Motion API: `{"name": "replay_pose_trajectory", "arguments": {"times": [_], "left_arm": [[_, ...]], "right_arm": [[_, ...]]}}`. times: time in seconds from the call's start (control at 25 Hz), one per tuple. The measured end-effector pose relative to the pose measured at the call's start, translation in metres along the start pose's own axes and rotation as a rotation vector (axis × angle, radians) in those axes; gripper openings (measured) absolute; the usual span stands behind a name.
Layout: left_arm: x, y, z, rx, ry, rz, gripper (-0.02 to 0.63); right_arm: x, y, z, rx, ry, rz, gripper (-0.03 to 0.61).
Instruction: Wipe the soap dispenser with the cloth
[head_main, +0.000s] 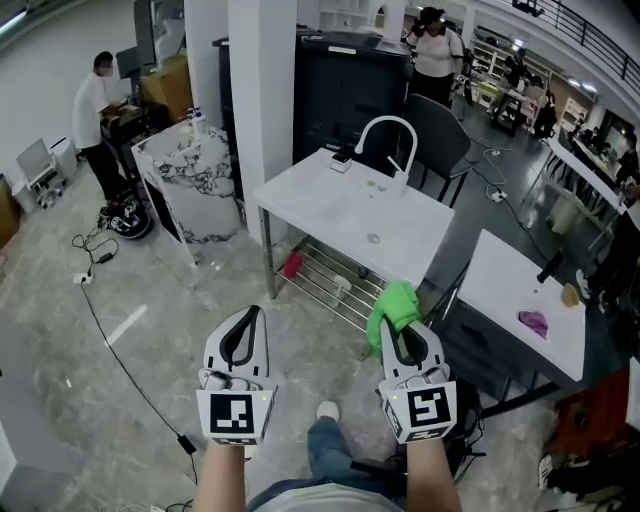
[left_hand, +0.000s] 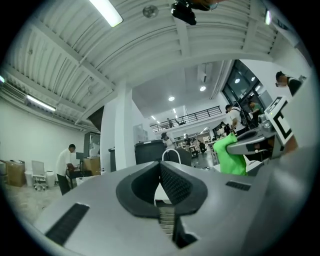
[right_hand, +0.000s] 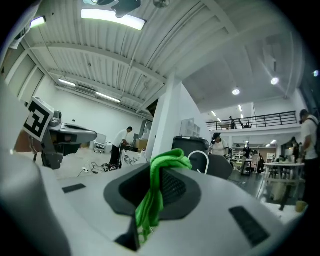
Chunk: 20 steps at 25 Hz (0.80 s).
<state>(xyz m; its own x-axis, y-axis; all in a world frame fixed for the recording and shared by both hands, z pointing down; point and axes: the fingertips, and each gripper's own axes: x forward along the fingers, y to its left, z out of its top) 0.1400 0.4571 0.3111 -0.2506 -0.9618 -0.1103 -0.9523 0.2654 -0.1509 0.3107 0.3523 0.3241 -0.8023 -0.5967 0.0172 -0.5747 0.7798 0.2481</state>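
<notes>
Your left gripper (head_main: 247, 318) was pinched shut on nothing, likely kept free to steady things — your right gripper (head_main: 402, 338) clamped the green cloth (head_main: 392, 306), ready for wiping. The soap dispenser (head_main: 342, 160), probably the small item beside the faucet (head_main: 386, 128) on the white sink table (head_main: 330, 215), stood well ahead.

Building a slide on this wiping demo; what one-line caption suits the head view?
Facing a white sink table: right gripper clamps a green cloth, left gripper shut and empty.
</notes>
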Motion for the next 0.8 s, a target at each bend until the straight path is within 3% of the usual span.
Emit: {"name": "replay_pose_trajectory", "arguments": {"times": [0.32, 0.48, 0.8], "left_arm": [[0.138, 0.006, -0.006, 0.012, -0.011, 0.016, 0.014], [0.200, 0.005, -0.013, -0.019, -0.005, 0.025, 0.014], [0.276, 0.007, -0.032, -0.023, 0.020, 0.011, 0.014]], "right_arm": [[0.112, -0.075, -0.009, 0.003, -0.017, 0.031, 0.048], [0.157, -0.117, -0.017, 0.005, -0.025, 0.030, 0.048], [0.219, -0.157, -0.043, 0.041, 0.015, 0.024, 0.048]]}}
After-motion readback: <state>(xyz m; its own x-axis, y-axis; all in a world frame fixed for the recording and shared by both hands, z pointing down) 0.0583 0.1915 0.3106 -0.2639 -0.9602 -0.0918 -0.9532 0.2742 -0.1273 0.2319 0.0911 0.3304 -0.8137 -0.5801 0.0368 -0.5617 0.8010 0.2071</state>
